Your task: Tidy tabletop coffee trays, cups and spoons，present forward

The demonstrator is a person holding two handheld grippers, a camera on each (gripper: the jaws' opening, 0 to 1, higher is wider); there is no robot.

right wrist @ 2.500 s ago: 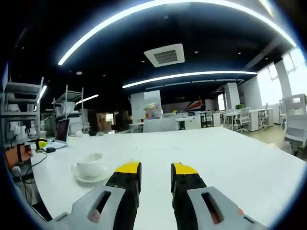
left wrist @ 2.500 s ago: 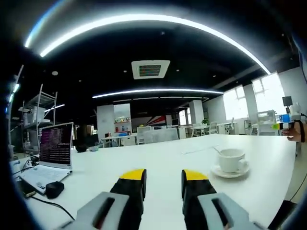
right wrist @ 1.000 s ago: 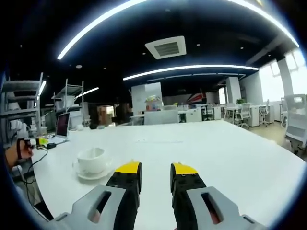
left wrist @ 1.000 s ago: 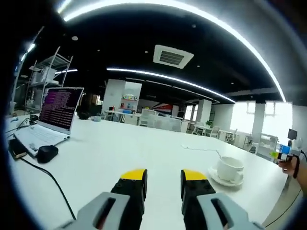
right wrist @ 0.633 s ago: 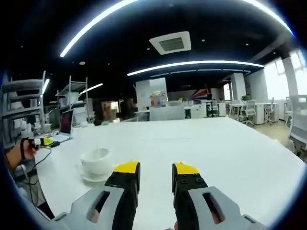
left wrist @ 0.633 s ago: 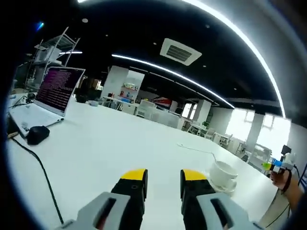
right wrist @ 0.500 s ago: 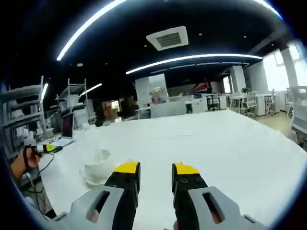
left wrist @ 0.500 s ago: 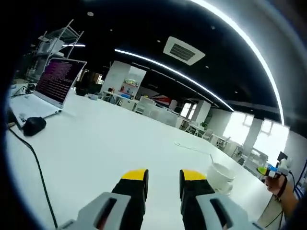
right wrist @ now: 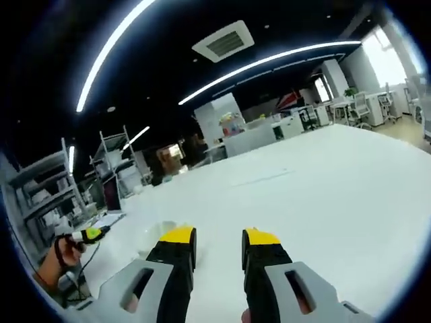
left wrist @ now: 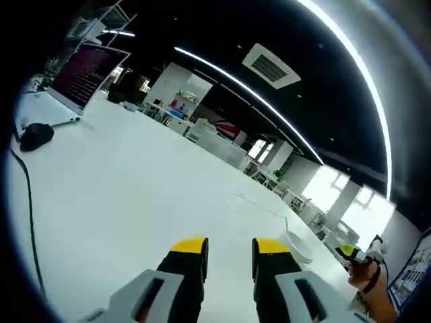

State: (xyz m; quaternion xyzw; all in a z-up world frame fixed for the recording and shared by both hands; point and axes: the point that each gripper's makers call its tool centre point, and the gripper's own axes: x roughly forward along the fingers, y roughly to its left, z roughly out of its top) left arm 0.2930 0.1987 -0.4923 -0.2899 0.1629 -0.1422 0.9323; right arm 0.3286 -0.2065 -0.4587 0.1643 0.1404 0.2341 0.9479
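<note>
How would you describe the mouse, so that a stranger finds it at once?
Start from the white table in the left gripper view and go to the open laptop at its far left. The mouse lies just nearer than it, dark and rounded, with a black cable running past it.

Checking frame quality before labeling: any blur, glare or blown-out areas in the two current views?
Left gripper view: the white table glares, and the cup washes into it; the windows are blown out. Right gripper view: the cup is a smeared pale patch; the horizon tilts and bows.
</note>
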